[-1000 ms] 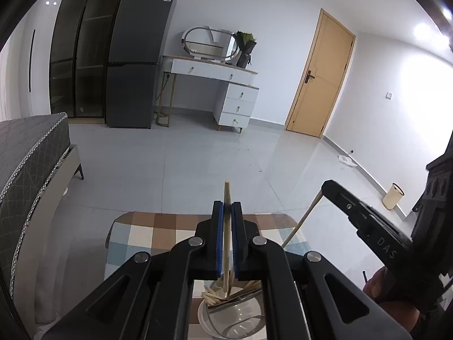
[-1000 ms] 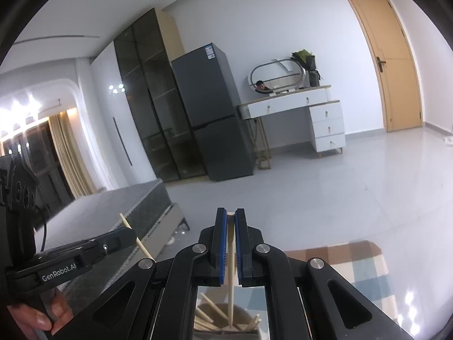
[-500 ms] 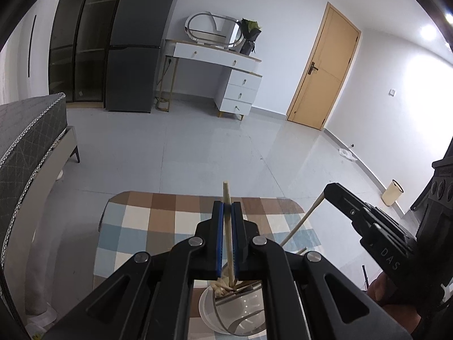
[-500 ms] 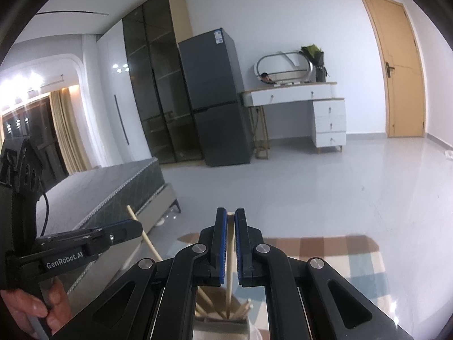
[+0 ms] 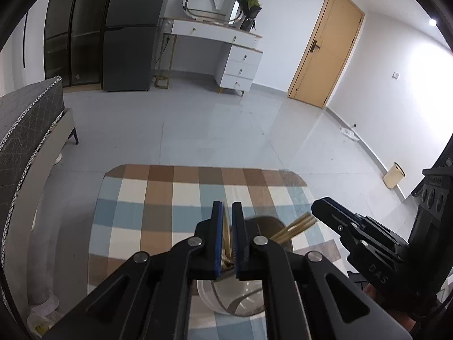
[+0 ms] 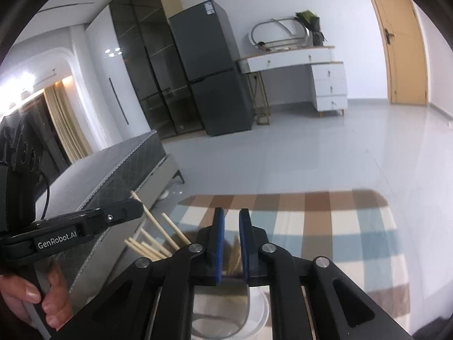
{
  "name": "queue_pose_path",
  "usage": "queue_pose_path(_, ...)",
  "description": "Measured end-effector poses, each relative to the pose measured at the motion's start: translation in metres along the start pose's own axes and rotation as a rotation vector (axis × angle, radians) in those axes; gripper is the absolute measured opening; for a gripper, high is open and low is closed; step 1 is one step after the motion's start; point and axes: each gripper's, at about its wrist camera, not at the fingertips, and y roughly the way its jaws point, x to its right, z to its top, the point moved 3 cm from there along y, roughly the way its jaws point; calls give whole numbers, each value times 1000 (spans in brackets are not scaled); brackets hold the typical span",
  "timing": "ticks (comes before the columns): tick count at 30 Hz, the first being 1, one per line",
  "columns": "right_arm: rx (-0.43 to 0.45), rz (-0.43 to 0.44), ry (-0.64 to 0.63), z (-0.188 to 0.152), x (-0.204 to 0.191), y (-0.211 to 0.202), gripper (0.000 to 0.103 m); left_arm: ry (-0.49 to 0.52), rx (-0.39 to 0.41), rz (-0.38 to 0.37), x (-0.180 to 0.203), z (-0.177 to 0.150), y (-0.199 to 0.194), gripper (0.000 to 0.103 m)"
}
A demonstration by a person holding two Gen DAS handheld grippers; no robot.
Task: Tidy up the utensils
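A clear glass cup (image 5: 226, 303) (image 6: 223, 311) holding several wooden chopsticks (image 5: 294, 226) (image 6: 150, 248) stands on the checked tablecloth (image 5: 158, 198) (image 6: 339, 226). My left gripper (image 5: 227, 206) hangs just above the cup and its jaws are opening. One chopstick (image 5: 225, 238) still stands in the narrow gap, leaning on the left pad. My right gripper (image 6: 231, 214) is beside it over the same cup, its jaws opening wider, and chopstick ends (image 6: 234, 255) show loose between its pads. Each gripper appears in the other's view: the right gripper (image 5: 325, 209) and the left gripper (image 6: 136, 208).
A person's hand (image 6: 42, 297) grips the left handle. The table's far edge (image 5: 198, 167) drops to grey floor. A grey bed (image 5: 25, 119) lies to the left. A dark fridge (image 6: 209, 70), a white dresser (image 5: 237, 65), a door (image 5: 328, 56) and a small bin (image 5: 393, 174) stand far off.
Both grippers have sunk toward the cup and tipped downward. Both pairs of pads have parted. The chopsticks no longer stick up above the pads and stand lower in the cup.
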Motion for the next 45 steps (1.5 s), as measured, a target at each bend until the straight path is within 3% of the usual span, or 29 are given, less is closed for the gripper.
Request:
queue_pose_path(1,1,2,7,-2,1,-3,28,-6,-5,1,0,-2,-1,10)
queue_pose_path(5,3,-10,20,-4,6,-18,30,-39,0,30,-4,-7,-11,30)
queue_pose_path(7,10,-13,25,-5,4,-28,35,-51,26,51,-3,-8,-25,46)
queue_pose_path(13,71,-29,20,-3,-2,-66,55,-39,117,175,7,-7,-68,71)
queue_pose_path(22,195,-17,-11,-3,-28,-135,81,-29,190,187,31,-21,-128,82)
queue_pose_path(30,282,-9,-56,-18,-43,-181,88,-7,295,201,40,-43,-154,94)
queue_pose_path(37,349,-33,-74,-36,-47,-195,103,16,384,213,37,-62,-164,102)
queue_pose_path(45,335,-81,-88,-70,-49,-186,103,25,416,241,25,-89,-153,102)
